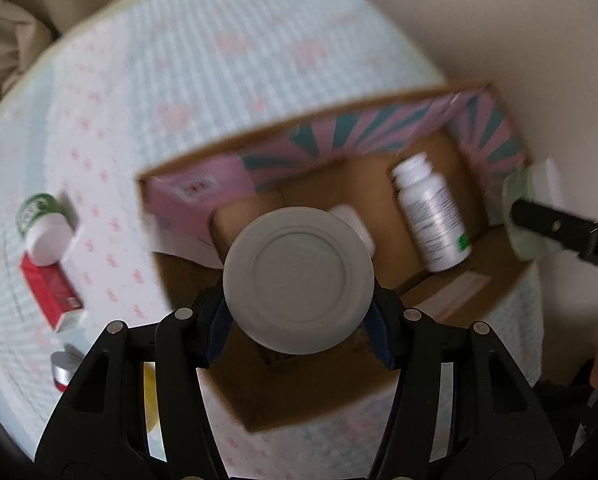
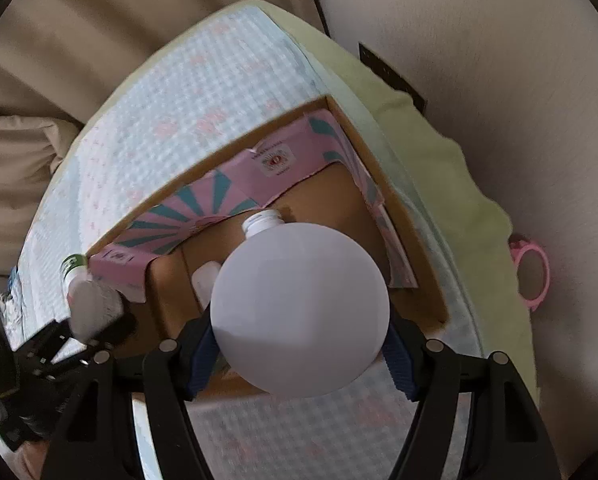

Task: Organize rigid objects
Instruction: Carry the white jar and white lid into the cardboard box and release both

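Note:
My left gripper (image 1: 299, 320) is shut on a round white-lidded jar (image 1: 298, 279) and holds it over the open cardboard box (image 1: 299, 404). In the box lie a white capless bottle (image 1: 433, 216) and a small white item (image 1: 355, 220). My right gripper (image 2: 301, 354) is shut on a round white container (image 2: 300, 310), seen from its base, above the same box (image 2: 419, 280). The capless bottle's neck (image 2: 263, 222) shows behind it. The left gripper with its jar (image 2: 91, 312) shows at the box's left end.
On the checked cloth (image 1: 179, 80) left of the box lie a green white-capped bottle (image 1: 39, 224), a red carton (image 1: 51, 292) and a small silver-red jar (image 1: 63, 368). A pink ring (image 2: 533, 276) sits off the table edge. The box has pink and teal inner flaps (image 1: 359, 136).

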`<action>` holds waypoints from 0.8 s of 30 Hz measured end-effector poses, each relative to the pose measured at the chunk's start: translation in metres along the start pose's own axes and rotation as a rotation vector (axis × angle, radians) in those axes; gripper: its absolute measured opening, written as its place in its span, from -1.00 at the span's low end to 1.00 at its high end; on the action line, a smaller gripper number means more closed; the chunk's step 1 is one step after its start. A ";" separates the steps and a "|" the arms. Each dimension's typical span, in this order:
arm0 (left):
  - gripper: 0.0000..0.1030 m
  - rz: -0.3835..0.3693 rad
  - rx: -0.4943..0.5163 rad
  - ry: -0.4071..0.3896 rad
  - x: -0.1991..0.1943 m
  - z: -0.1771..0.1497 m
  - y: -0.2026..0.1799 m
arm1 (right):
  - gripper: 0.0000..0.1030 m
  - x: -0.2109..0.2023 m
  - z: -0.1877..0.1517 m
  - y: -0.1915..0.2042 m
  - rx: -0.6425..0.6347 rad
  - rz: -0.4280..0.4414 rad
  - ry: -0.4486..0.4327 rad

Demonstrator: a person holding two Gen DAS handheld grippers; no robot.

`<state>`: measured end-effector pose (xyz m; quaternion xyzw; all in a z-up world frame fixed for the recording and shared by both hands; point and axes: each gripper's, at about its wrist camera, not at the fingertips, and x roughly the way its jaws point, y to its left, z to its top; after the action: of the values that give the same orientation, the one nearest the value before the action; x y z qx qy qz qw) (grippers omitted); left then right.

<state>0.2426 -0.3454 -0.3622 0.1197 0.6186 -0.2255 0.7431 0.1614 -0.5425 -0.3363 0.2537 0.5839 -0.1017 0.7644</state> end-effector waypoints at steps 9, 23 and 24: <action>0.03 0.017 0.093 0.103 0.036 -0.001 -0.006 | 0.29 0.033 0.004 -0.007 0.073 0.012 0.050; 0.99 -0.013 0.062 -0.004 -0.015 -0.002 -0.001 | 1.00 -0.003 0.010 -0.006 0.060 0.027 -0.104; 0.99 -0.014 0.049 -0.011 -0.020 -0.005 0.002 | 1.00 -0.004 0.009 -0.005 0.054 0.021 -0.102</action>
<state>0.2366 -0.3382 -0.3442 0.1322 0.6097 -0.2464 0.7417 0.1657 -0.5522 -0.3326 0.2751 0.5383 -0.1222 0.7872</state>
